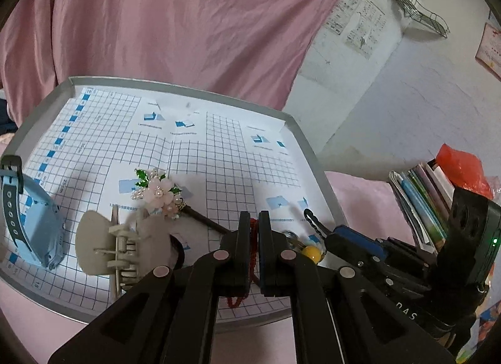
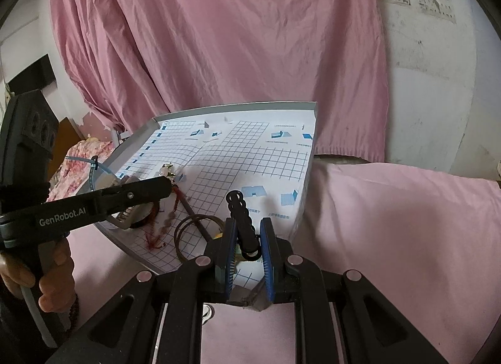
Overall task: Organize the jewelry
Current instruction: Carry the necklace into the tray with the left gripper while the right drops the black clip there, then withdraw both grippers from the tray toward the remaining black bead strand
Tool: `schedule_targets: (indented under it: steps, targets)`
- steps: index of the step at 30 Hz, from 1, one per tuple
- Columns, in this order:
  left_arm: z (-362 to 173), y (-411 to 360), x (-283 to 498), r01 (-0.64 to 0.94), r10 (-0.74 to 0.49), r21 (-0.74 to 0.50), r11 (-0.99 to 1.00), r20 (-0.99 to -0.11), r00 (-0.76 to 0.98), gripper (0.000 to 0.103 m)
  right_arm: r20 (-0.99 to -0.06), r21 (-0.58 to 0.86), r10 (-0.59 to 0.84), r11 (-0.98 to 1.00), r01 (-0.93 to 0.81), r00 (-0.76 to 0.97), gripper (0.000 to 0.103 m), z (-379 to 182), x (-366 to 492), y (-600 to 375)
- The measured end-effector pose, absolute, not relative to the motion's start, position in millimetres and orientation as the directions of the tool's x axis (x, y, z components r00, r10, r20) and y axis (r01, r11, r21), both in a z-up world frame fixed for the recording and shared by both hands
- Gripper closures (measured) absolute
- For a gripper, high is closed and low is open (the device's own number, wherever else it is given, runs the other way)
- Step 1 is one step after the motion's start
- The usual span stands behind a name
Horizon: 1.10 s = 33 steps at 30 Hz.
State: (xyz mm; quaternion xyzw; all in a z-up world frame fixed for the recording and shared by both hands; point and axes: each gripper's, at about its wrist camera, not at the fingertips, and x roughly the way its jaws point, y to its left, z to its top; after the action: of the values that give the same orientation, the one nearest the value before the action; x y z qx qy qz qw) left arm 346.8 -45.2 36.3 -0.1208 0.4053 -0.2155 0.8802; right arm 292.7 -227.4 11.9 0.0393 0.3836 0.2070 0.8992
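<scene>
The left tongs (image 1: 254,229) are closed on a red beaded string (image 1: 253,257), lifted just above the tray (image 1: 43,104). The right tongs (image 2: 248,238) are parted around a black hair clip (image 2: 239,207), which is not yet seen to be pinched. Outward, a flower hairpin (image 1: 159,196), a beige claw clip (image 1: 103,245) and a blue watch (image 1: 37,226) are left scattered on the gridded paper. No sorted grouping is shown, so the organizing is judged barely begun.

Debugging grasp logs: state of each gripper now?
Left gripper: shut on red bead string.
Right gripper: jaws around black hair tie, a gap shows; not clearly clamped.
</scene>
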Motion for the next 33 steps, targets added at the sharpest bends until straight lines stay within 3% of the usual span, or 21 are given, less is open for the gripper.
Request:
schedule_targets:
  steps: [3,7,9,11,12,15,17,20,24,29,33]
  targets:
    - [40,-47,343,0.287,-0.475,-0.380,0.879,-0.658,0.585,0.097,-0.673,0.232,0.402,0.911,-0.340,0.621,0.088,13,291,-229]
    - [45,-40,336,0.266,-0.471,-0.394,0.880,-0.646,0.601,0.062,-0.669,0.236,0.400,0.914,-0.331,0.627,0.082,16,288,-230]
    - [49,-38,334,0.260,-0.480,-0.413,0.873,-0.631,0.609,0.058,-0.651,0.240,0.398,0.916,-0.321,0.646,0.068,22,282,-234]
    - [58,-36,328,0.256,-0.470,-0.406,0.877,-0.620,0.628,0.045,-0.626,0.248,0.397,0.917,-0.312,0.671,0.056,29,274,-239]
    - [63,-35,323,0.252,-0.464,-0.403,0.880,-0.610,0.642,0.032,-0.608,0.250,0.395,0.919,-0.306,0.689,0.046,35,267,-242]
    - [80,-27,305,0.269,-0.480,-0.417,0.868,-0.568,0.669,0.017,-0.570,0.237,0.379,0.925,-0.296,0.729,0.024,48,251,-246]
    - [91,-23,289,0.272,-0.470,-0.408,0.872,-0.540,0.698,0.004,-0.547,0.223,0.377,0.926,-0.305,0.747,0.017,56,239,-246]
    - [108,-20,263,0.305,-0.465,-0.373,0.876,-0.487,0.739,0.003,-0.509,0.191,0.385,0.923,-0.335,0.770,0.000,67,215,-242]
    - [125,-14,224,0.339,-0.455,-0.320,0.885,-0.429,0.780,0.002,-0.434,0.149,0.403,0.914,-0.377,0.806,0.000,79,182,-232]
    - [144,0,183,0.378,-0.496,-0.350,0.857,-0.363,0.789,0.002,-0.370,0.140,0.439,0.898,-0.418,0.819,0.000,92,148,-227]
    - [157,11,139,0.363,-0.443,-0.294,0.884,-0.277,0.853,0.002,-0.334,0.126,0.431,0.902,-0.413,0.838,0.000,99,125,-226]
